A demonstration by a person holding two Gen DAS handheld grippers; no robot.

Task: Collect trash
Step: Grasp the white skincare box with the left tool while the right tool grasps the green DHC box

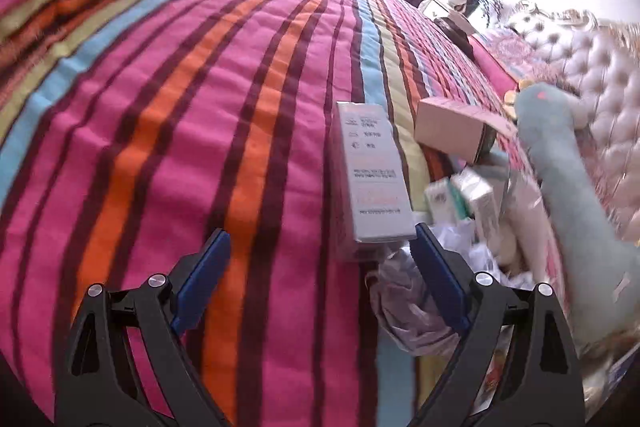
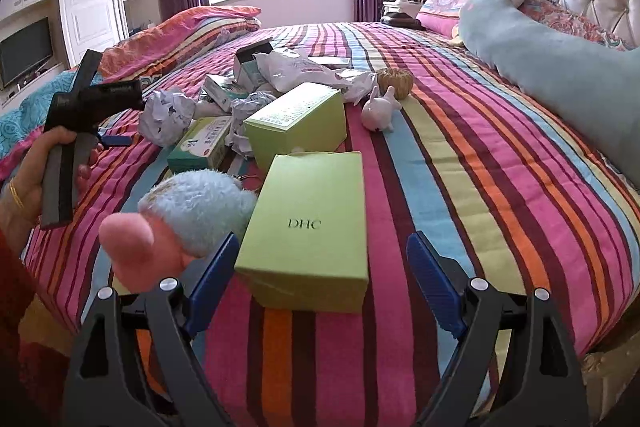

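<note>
Nearest the right wrist camera we note the right gripper [image 2: 322, 259], jaws spread wide and gripping nothing. A green DHC box [image 2: 306, 227] lies flat on the striped bedspread [image 2: 460, 163] between its fingers, touching neither. A blue-and-pink plush toy [image 2: 188, 215] sits just beside the left finger. Beyond the box: a second green box [image 2: 298, 125], crumpled paper [image 2: 166, 115], a white rabbit figurine [image 2: 380, 111].

The left gripper [image 1: 322, 259] is likewise open and empty. A grey carton [image 1: 372, 171] lies just ahead of its right finger, a crumpled plastic bag [image 1: 408, 307] beside it.
</note>
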